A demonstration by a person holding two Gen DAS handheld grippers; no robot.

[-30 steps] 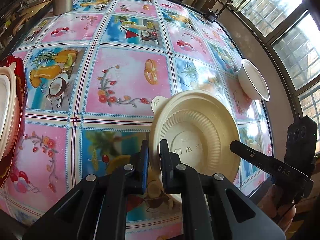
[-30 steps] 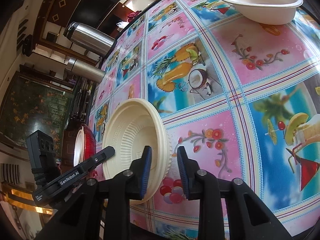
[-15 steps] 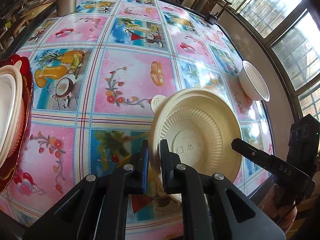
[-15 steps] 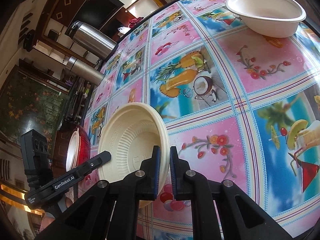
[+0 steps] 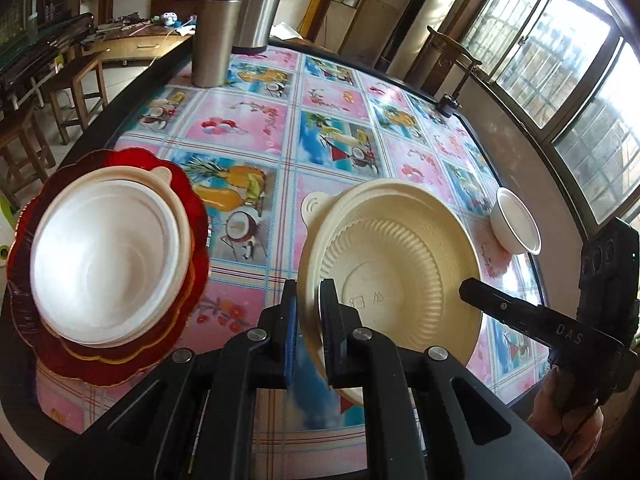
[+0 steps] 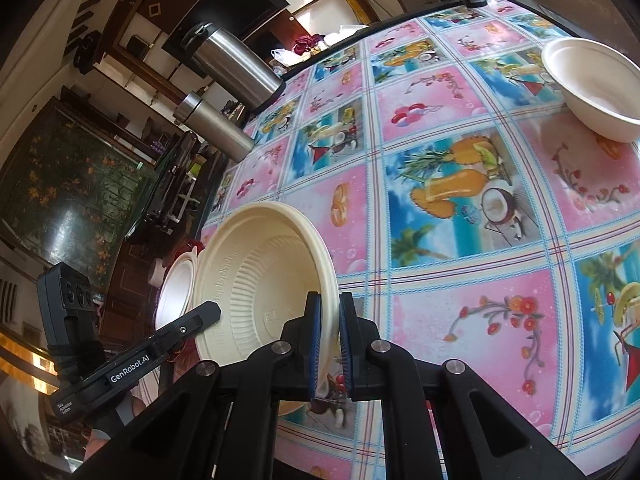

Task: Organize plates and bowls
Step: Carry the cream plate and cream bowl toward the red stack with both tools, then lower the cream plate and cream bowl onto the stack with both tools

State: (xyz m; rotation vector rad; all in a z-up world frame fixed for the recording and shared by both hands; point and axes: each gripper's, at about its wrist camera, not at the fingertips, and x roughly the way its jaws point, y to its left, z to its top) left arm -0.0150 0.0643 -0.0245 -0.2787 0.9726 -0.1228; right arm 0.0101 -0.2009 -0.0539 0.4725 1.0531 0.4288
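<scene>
On left hand-held gripper [image 6: 136, 364]: "GenRobot.AI"

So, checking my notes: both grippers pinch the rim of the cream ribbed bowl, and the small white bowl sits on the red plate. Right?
Not quite. Both the left gripper and right gripper do pinch the cream ribbed bowl, but the small white bowl sits on the tablecloth near the window, apart from the red plate. The left wrist view shows it.

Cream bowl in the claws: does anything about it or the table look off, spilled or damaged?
Nothing spilled or broken. The cream bowl is tilted, pinched at its rim by both the left claw and right claw. The small white bowl sits alone, apart from the stack on the red plate.
</scene>
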